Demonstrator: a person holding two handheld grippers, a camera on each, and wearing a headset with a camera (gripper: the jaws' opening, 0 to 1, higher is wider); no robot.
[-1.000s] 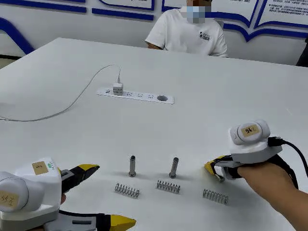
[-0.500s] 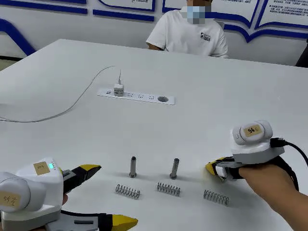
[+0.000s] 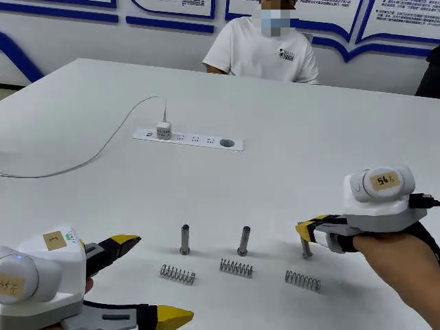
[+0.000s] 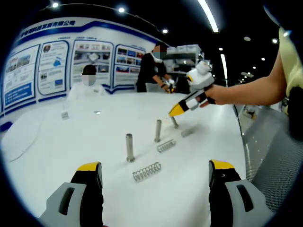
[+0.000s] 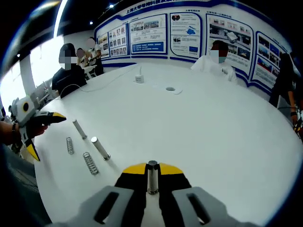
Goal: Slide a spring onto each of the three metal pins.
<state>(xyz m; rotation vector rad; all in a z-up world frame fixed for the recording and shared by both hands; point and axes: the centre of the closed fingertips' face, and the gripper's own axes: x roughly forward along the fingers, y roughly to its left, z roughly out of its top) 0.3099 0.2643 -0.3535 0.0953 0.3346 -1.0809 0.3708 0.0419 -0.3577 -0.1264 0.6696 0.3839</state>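
Note:
Two metal pins (image 3: 185,239) (image 3: 243,240) stand upright on the white table (image 3: 289,158). My right gripper (image 3: 307,229) is shut on the top of the third pin (image 3: 306,248), which leans a little with its base near the table. Its own view shows that pin (image 5: 152,177) clamped between the jaws of the right gripper (image 5: 152,171). Three springs (image 3: 177,274) (image 3: 236,267) (image 3: 303,280) lie flat, one in front of each pin. My left gripper (image 3: 148,278) hovers open at the near left, and the nearest spring (image 4: 147,171) lies ahead of its jaws.
A white power strip (image 3: 189,137) with a plugged-in charger (image 3: 163,130) and a cable (image 3: 89,158) lies farther back. A person (image 3: 261,48) sits at the far side. The table's edge (image 4: 239,137) runs close behind the right gripper.
My right gripper has shifted slightly right and up, and the third pin now shows below its tips. The left gripper stays open in place.

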